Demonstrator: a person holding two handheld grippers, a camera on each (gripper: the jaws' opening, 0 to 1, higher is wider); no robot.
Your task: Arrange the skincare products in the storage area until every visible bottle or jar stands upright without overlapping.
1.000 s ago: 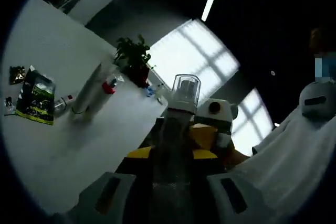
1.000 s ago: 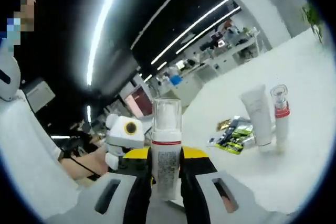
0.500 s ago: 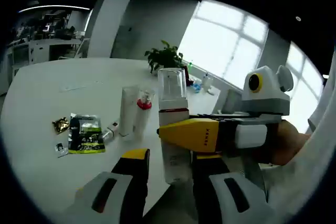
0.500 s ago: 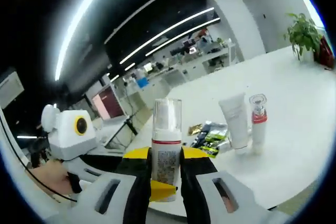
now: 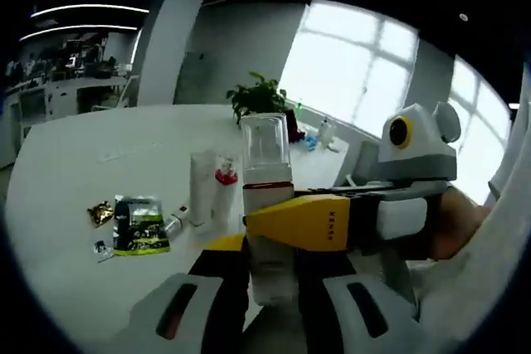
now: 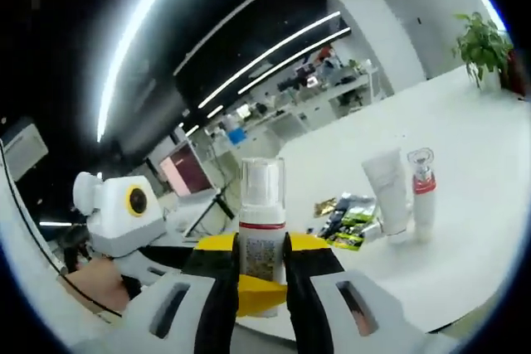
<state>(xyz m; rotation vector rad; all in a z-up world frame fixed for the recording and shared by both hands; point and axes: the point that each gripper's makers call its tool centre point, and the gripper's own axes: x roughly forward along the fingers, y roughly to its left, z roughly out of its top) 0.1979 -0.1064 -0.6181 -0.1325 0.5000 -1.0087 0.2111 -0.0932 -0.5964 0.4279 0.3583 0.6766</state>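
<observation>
A white pump bottle point(image 5: 267, 196) with a clear cap and red collar is held upright in the air in front of the white table point(image 5: 75, 163). My left gripper point(image 5: 272, 275) has its jaws against the bottle's base. My right gripper point(image 5: 286, 221) reaches in from the right, shut on the bottle's middle. In the right gripper view the same bottle point(image 6: 262, 205) stands between my right gripper's point(image 6: 262, 267) jaws, with the left gripper point(image 6: 257, 298) coming in from the left below. On the table a white tube point(image 5: 200, 188) point(image 6: 388, 192) and a red-collared bottle point(image 5: 222, 192) point(image 6: 423, 188) stand upright side by side.
A green sachet point(image 5: 138, 223) point(image 6: 344, 221) lies flat beside the tube, with a small tube point(image 5: 176, 221) and small packets point(image 5: 101, 213) near it. A potted plant point(image 5: 261, 97) point(image 6: 479, 39) stands at the table's far edge. A hand point(image 6: 91, 275) holds the left gripper.
Both views swung from the ceiling to the table. My left jaws, apart around the bottle half a second ago, have come in against it. The right gripper kept its hold.
</observation>
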